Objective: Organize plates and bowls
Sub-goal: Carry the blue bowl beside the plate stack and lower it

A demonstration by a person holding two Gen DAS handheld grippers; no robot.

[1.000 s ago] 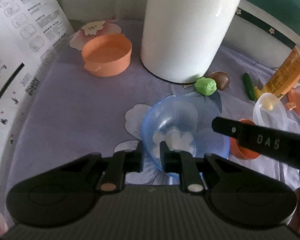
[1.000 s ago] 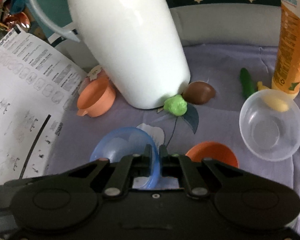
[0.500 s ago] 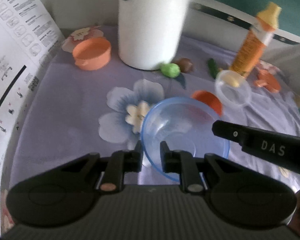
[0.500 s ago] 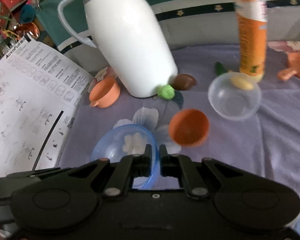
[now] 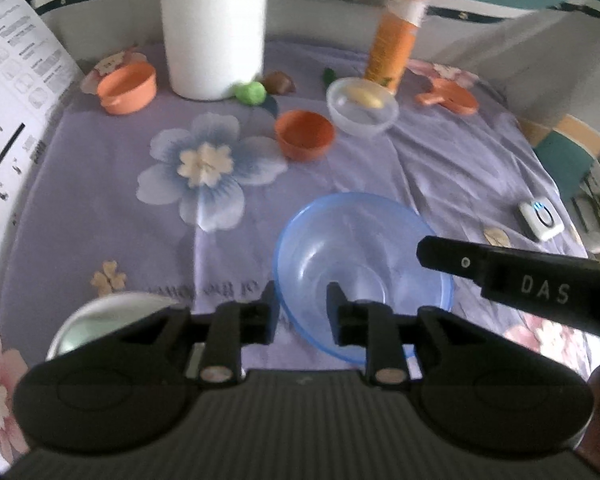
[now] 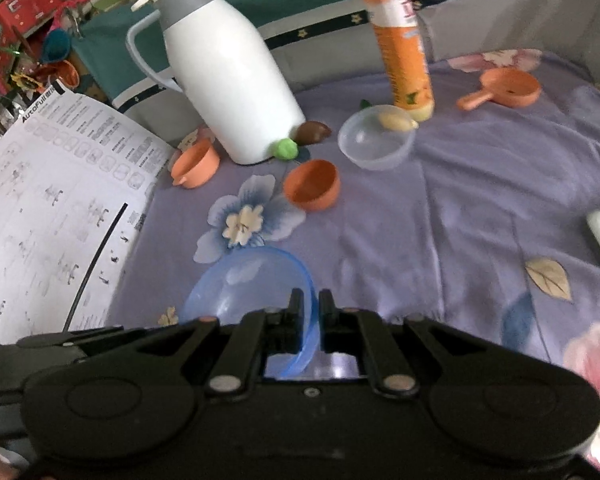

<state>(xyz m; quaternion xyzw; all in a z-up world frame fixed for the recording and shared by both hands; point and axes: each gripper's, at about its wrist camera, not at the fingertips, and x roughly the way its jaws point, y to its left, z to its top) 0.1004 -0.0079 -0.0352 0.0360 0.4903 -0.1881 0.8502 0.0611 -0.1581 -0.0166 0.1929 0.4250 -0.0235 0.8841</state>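
Observation:
A clear blue bowl (image 5: 360,272) is held by both grippers. My left gripper (image 5: 300,296) is shut on its near rim. My right gripper (image 6: 310,304) is shut on its right rim (image 6: 300,280); its finger (image 5: 452,258) shows at the right of the left wrist view. An orange bowl (image 5: 305,134) and a clear bowl (image 5: 362,106) stand farther back. An orange handled cup (image 5: 127,87) sits at the back left. A white round dish (image 5: 100,320) lies at the near left.
A white jug (image 5: 214,28) and an orange bottle (image 5: 394,48) stand at the back of the purple flowered cloth (image 5: 440,168). A green lump (image 5: 251,92), a brown piece (image 5: 278,82), an orange scoop (image 6: 504,89), a printed sheet (image 6: 52,200) and a white device (image 5: 540,220) lie around.
Both grippers have pulled back toward me with the blue bowl. The jug and the other bowls now look farther away. The white dish has come into view.

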